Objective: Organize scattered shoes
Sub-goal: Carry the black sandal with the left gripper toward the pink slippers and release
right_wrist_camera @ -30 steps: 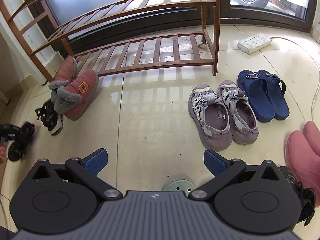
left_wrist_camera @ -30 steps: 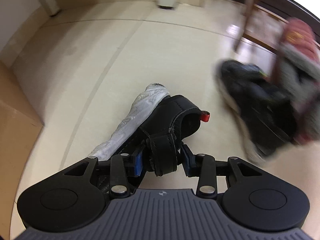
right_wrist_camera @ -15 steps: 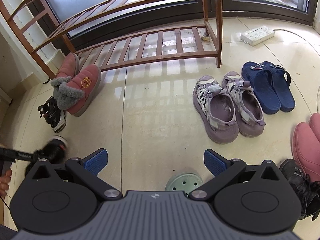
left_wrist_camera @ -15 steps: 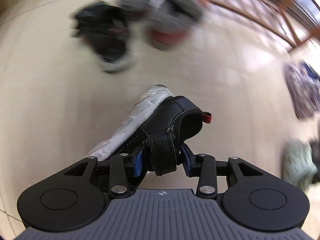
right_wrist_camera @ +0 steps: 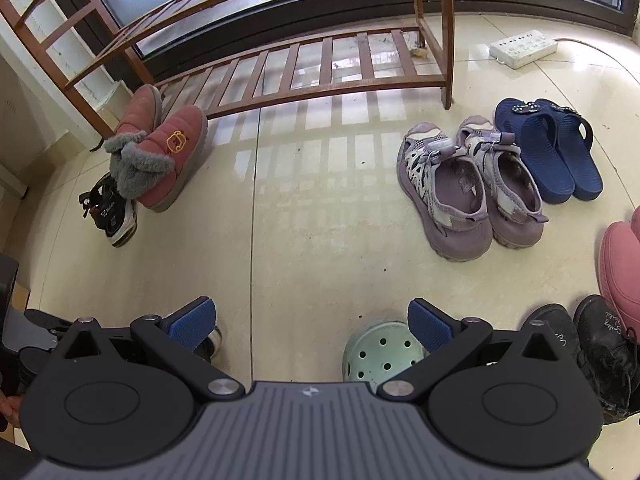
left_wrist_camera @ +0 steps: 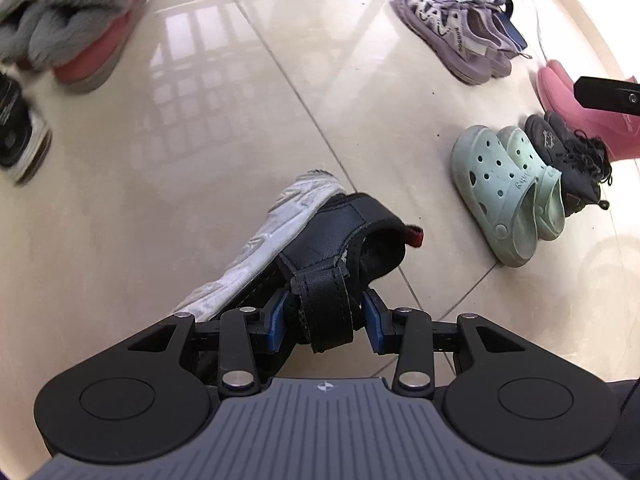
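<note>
L tongs clenched on the strap of a black shoe w/ white sole; both blue pads press the strap's sides. Shoe is held off the floor, tilted, sole turned left, red heel tab at its far end.

R tongs released, pads well apart, nothing between them, hovering over bare floor.

Around, L wrist view: green clogs as a pair on the right, black boots just beside them, pink boot behind. Purple sandals farther back, blue slides partly hidden behind them. Top left: red fur slippers; a second black shoe w/ white sole at left edge, blurred.

R wrist view: wooden rack at the back, shelves bare. Fur slippers sit at its left foot on the floor, the other black shoe touching them. Purple sandals side by side centre-right, blue slides just beside. Power strip near the rack's right leg. Green clog toe shows behind the right pad; black boots and pink boots at right edge.
</note>
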Demonstrator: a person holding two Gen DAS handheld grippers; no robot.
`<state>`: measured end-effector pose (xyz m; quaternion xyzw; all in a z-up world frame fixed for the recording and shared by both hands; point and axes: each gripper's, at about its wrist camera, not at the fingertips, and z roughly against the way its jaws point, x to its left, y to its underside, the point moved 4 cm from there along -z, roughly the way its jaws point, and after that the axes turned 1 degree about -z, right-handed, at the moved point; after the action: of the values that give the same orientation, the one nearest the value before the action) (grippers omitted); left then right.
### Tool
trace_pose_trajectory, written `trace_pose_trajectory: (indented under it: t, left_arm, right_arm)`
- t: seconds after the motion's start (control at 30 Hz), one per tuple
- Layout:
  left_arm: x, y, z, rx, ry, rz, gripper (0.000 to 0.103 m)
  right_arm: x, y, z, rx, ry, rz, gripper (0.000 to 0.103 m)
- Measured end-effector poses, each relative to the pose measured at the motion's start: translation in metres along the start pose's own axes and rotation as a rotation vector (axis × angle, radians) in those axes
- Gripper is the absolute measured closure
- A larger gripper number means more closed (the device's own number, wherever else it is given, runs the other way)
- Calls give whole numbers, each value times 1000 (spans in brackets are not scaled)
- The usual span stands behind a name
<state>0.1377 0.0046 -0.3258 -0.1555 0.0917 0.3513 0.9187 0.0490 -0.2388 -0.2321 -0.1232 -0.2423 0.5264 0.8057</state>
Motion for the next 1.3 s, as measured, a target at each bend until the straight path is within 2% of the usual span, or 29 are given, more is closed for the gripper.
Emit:
trace_pose_trajectory:
  t: [0.3,0.53,0.63,0.73,1.03,1.3]
  left_arm:
    - [13,-21,0,-35,-101,15,61]
    - [24,-35,5,-81,-120,56,61]
    - [26,-42,8,-110,-143,52,56]
    - [28,-48,11,-134,-163,58,46]
    - [31,-59,23,-187,-161,94,44]
    - [56,-62,37,-222,-187,199,44]
  right_arm:
    - [4,-2,-5,2,-16,-10,0]
    - [6,-2,-6,3,-22,-16,0]
    - [5,-2,-7,3,-23,-21,0]
    - [5,-2,-7,1,-24,-23,0]
    - [7,-3,-6,-4,-21,-25,0]
    - [8,-3,-5,-5,-20,-22,0]
